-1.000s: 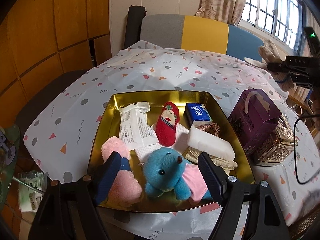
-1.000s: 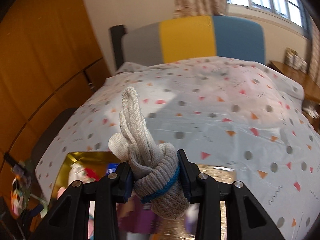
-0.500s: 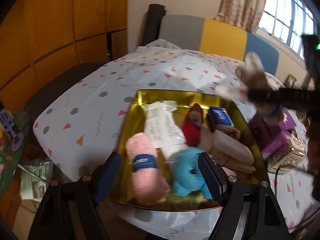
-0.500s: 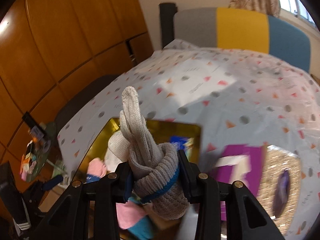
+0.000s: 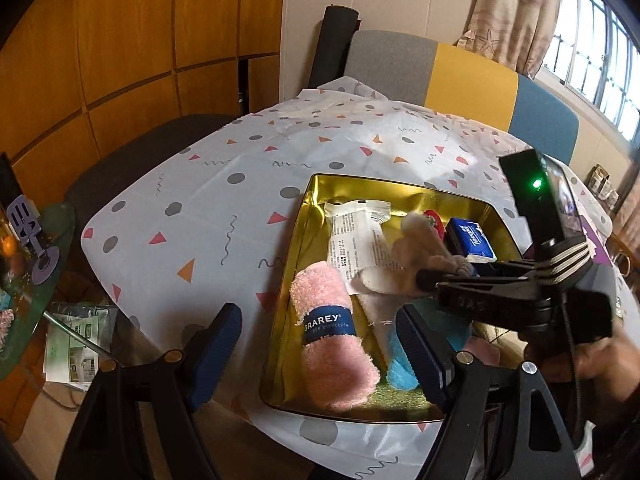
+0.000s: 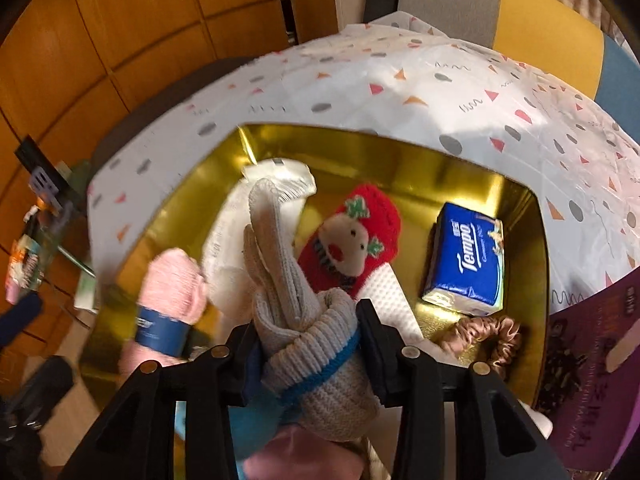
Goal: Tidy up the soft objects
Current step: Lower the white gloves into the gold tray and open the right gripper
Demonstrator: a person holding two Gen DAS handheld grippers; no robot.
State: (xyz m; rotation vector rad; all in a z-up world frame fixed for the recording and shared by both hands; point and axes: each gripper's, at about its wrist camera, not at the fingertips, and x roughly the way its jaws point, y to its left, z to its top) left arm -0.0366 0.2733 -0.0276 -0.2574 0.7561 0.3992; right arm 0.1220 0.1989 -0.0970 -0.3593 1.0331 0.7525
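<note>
Jaws of the left gripper (image 5: 320,344) are spread wide with nothing between them, held over the near left corner of the gold tray (image 5: 304,216). Beneath and just beyond them a rolled pink cloth (image 5: 332,344) with a blue band is seen lying along the tray's left wall. Next to it a white printed packet (image 5: 352,240) is laid flat toward the far left corner. A blue plush (image 5: 400,368) is partly hidden behind the left gripper's right finger.

Further right, the right gripper (image 6: 310,340) is seen over the middle of the tray, tilted steeply down. A rolled grey knit glove (image 6: 316,364) with a blue trim line sits between its jaws, which are opening at this moment; the pads are still seen against the glove's cuff on both sides. The glove's fingers are pointed forward over the packet and the pink cloth. It cannot be told whether the glove touches anything below.

Beyond the glove a red knitted sock (image 6: 360,240) with a reindeer face is laid on a white dimpled sheet (image 6: 390,304). To its right a blue tissue pack (image 6: 466,260) is set near the tray's far right corner, and a tan scrunchie (image 6: 484,332) lies just in front of it. A purple bag (image 6: 592,360) stands on the bench outside the tray's right wall. The bench is covered by a patterned cloth (image 5: 208,200).
</note>
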